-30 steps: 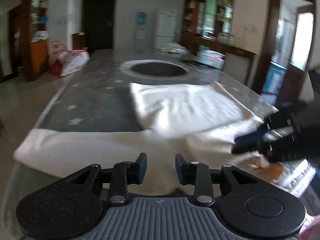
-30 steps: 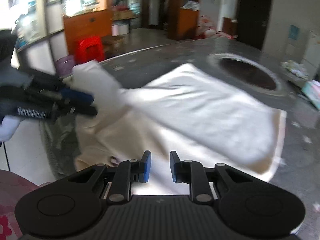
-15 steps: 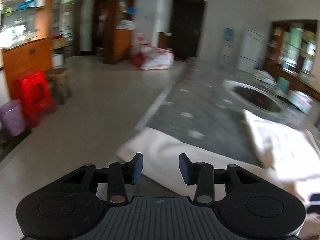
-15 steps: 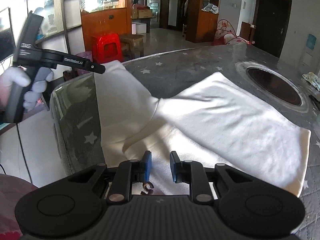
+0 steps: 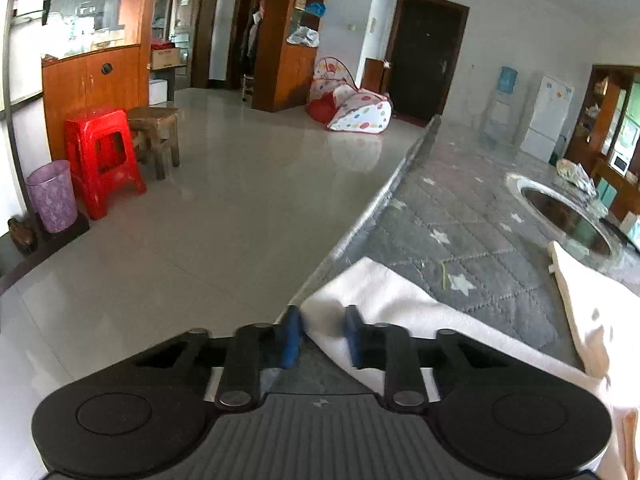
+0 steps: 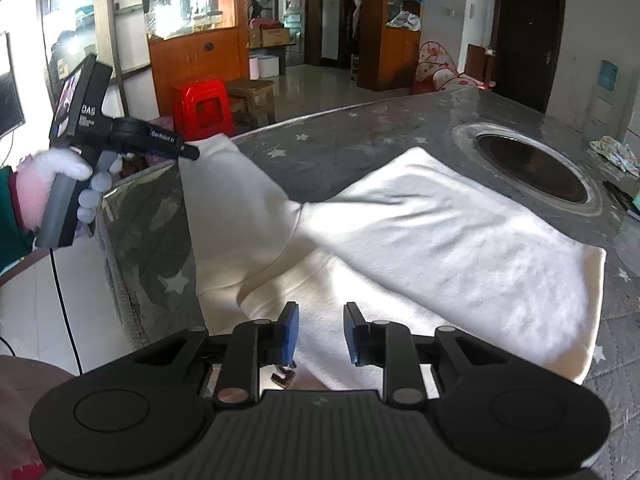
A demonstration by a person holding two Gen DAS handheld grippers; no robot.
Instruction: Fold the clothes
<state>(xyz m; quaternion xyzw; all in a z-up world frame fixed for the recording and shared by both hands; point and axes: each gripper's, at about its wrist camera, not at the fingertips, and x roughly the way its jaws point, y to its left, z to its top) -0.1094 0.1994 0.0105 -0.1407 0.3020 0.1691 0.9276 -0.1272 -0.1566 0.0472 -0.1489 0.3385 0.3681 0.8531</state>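
White sweatshirt (image 6: 440,240) lies spread on the grey quilted bench (image 6: 360,140), the one with little white stars on it. One sleeve (image 6: 224,200) hangs over the bench edge near the corner. The body of the sweatshirt is folded over itself, and its far edge lies just beside the round dark hole (image 6: 532,168) in the bench top.

The left gripper (image 5: 322,336) is at the end of that sleeve. Its blue fingers (image 5: 291,336) are a little apart, with the cuff (image 5: 340,308) sitting between them (the cloth touches the right finger, but they are not pressed shut on it). From the right wrist view, a hand in a white glove (image 6: 68,168) holds this gripper by its grey handle.

The right gripper (image 6: 319,334) hovers over the near part of the sweatshirt. Its fingers (image 6: 354,334) are apart and hold nothing.

On the shiny floor stand a red plastic stool (image 5: 104,160), a small wooden stool (image 5: 156,132) beside it and a purple bin (image 5: 54,196). A white fridge (image 5: 550,116) stands by the far wall.
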